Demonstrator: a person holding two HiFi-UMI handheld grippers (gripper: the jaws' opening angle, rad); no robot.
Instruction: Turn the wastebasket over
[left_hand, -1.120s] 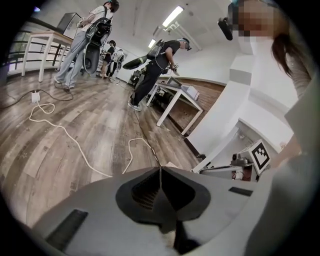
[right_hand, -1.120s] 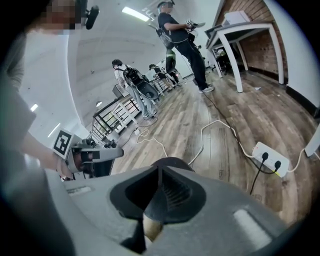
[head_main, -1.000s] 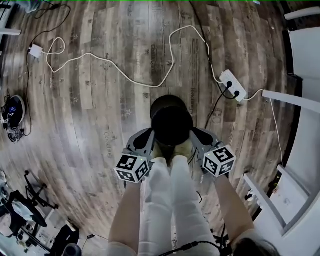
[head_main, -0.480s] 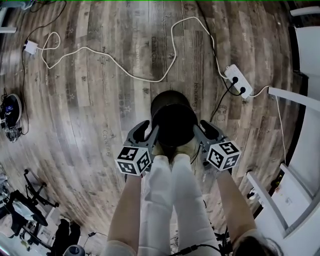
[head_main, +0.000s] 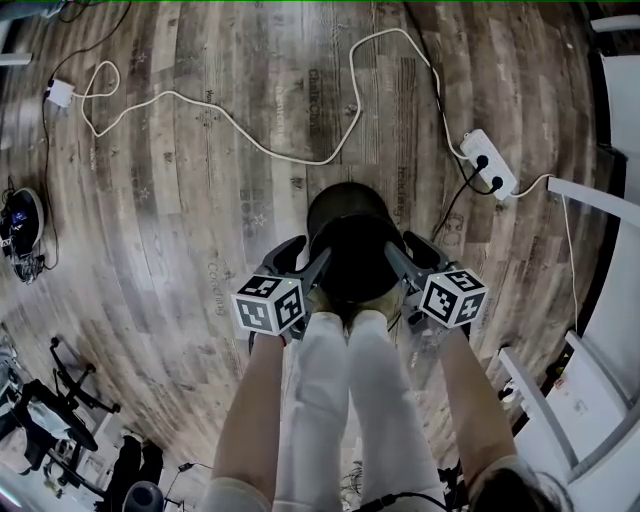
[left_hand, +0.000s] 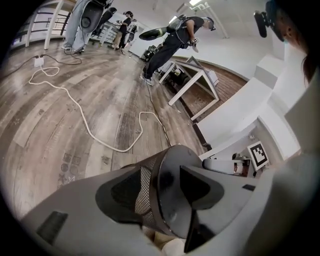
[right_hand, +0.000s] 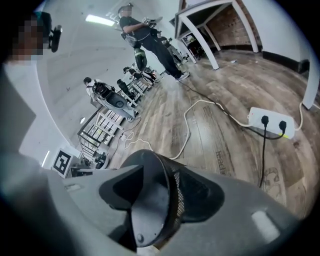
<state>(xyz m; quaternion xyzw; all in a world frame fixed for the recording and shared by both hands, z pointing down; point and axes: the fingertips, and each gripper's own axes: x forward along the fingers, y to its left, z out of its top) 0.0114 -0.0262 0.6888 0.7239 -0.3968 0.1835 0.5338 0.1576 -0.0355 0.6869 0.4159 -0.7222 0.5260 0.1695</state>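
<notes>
The black mesh wastebasket (head_main: 352, 250) stands on the wooden floor just ahead of the person's feet, its solid base facing up. My left gripper (head_main: 305, 258) is at its left edge and my right gripper (head_main: 402, 252) at its right edge. In the left gripper view the wastebasket (left_hand: 165, 192) has its mesh wall and base rim between the spread jaws of the left gripper (left_hand: 160, 186). The right gripper view shows the same: the wastebasket (right_hand: 160, 200) sits with its edge between the jaws of the right gripper (right_hand: 162, 194). Both pairs of jaws have just been opening and stand wide, not pressing.
A white cable (head_main: 230, 125) loops over the floor beyond the basket to a power strip (head_main: 490, 162) at the right. White furniture (head_main: 600, 210) lines the right side. Dark equipment (head_main: 25, 225) lies at the left. The person's legs (head_main: 350, 400) fill the bottom middle.
Both grippers have sunk toward the floor with the basket. Their jaws, closed on its edge a second ago, have spread apart.
</notes>
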